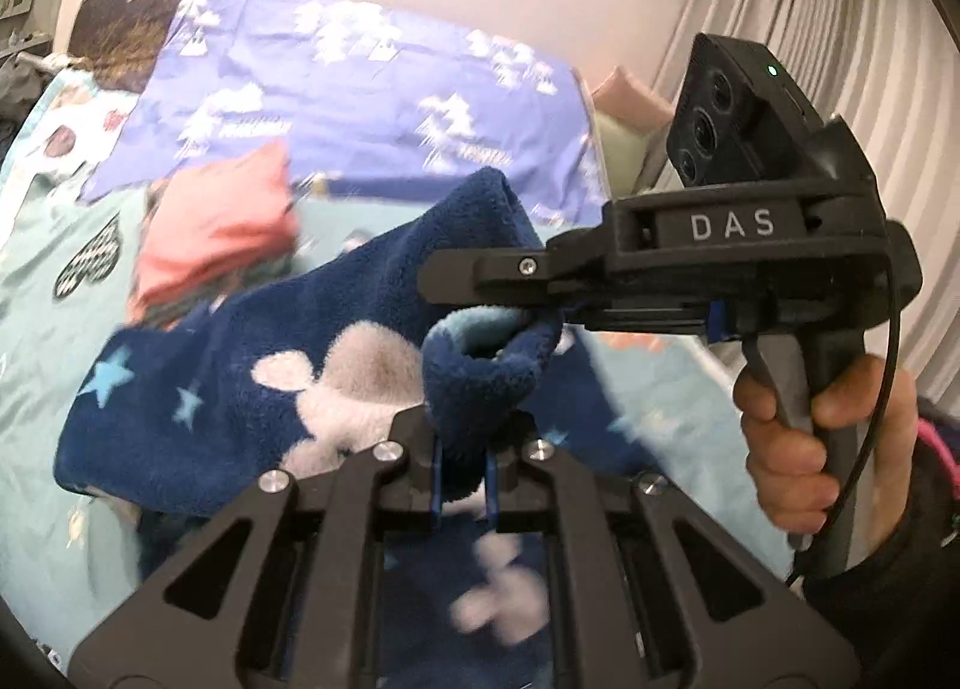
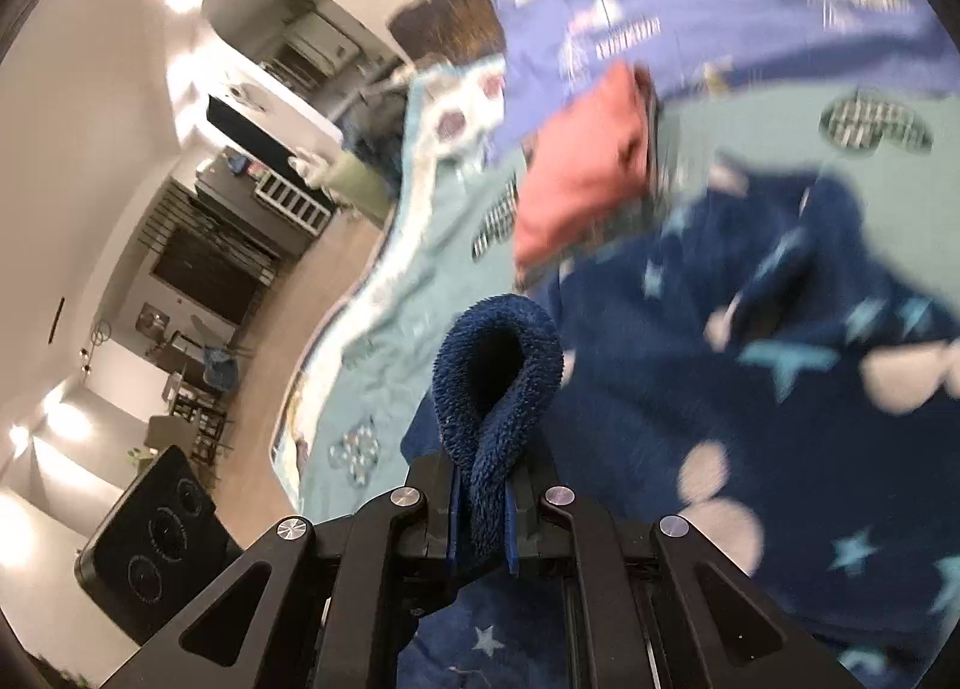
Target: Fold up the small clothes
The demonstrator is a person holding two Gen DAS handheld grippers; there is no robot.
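A: What does the left wrist view give that the right one lacks?

B: The whole right gripper (image 1: 540, 293) from the side at 3 o'clock, a hand (image 1: 804, 437) on its handle, jaws pinched on the navy fleece garment (image 1: 252, 365). The left gripper (image 1: 465, 479) at 6 o'clock is also clamped on a bunched fold of it. At 2 o'clock hang pale curtains (image 1: 840, 29).

A: And the right wrist view?

B: Its own fingers closed tight on a loop of the fleece at 6 o'clock, and the room at 9 o'clock: wood floor (image 2: 336, 263), a dark shelf unit (image 2: 210, 269).

A: Any containers?

B: None I can make out.

A: The surface?

B: A bed with a mint sheet (image 1: 48, 293) and blue blanket (image 1: 360, 89); the garment hangs lifted over it. A pink cloth pile (image 1: 222, 227) sits at 10 o'clock.
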